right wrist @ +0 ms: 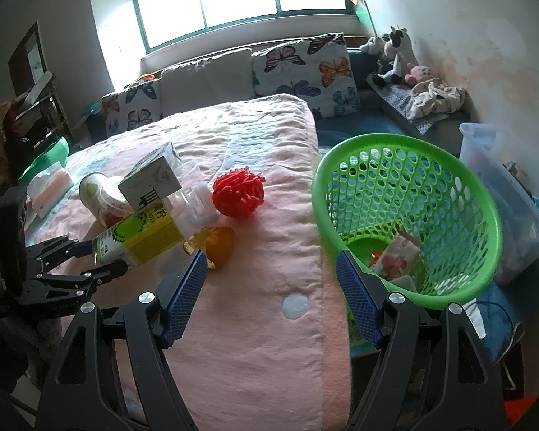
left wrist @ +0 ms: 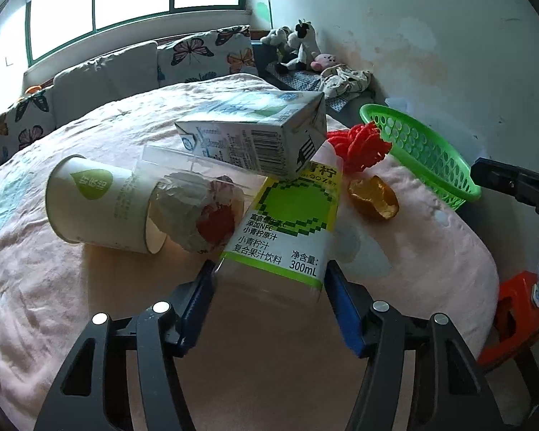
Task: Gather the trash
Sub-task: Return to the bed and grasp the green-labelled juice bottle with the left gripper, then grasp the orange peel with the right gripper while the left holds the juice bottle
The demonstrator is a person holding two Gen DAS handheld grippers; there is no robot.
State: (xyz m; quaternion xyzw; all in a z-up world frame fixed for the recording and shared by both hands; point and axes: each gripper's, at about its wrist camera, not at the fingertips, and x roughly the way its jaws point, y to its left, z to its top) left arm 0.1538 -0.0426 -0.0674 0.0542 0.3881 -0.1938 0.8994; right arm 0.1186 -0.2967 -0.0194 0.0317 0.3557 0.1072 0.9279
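Observation:
A clear juice bottle [left wrist: 291, 222] with a green and yellow label lies on the pink blanket, its base between the blue pads of my left gripper [left wrist: 269, 273], which press on both its sides. A milk carton [left wrist: 255, 136] leans on the bottle's far end. Left of the bottle lie a paper cup [left wrist: 97, 204] and a clear cup holding a crumpled wrapper [left wrist: 197, 208]. A red mesh ball [right wrist: 239, 194] and an orange peel [right wrist: 219, 244] lie between the pile and the green basket [right wrist: 485, 208]. My right gripper [right wrist: 269, 276] hangs open over bare blanket beside the basket.
The basket stands at the bed's right edge with wrappers [right wrist: 395, 255] in its bottom. A clear plastic bin [right wrist: 503, 186] stands behind it, an orange stool [left wrist: 514, 323] is on the floor. Butterfly pillows [right wrist: 305, 68] and plush toys [right wrist: 395, 54] are at the back. A tissue pack [right wrist: 50, 186] lies far left.

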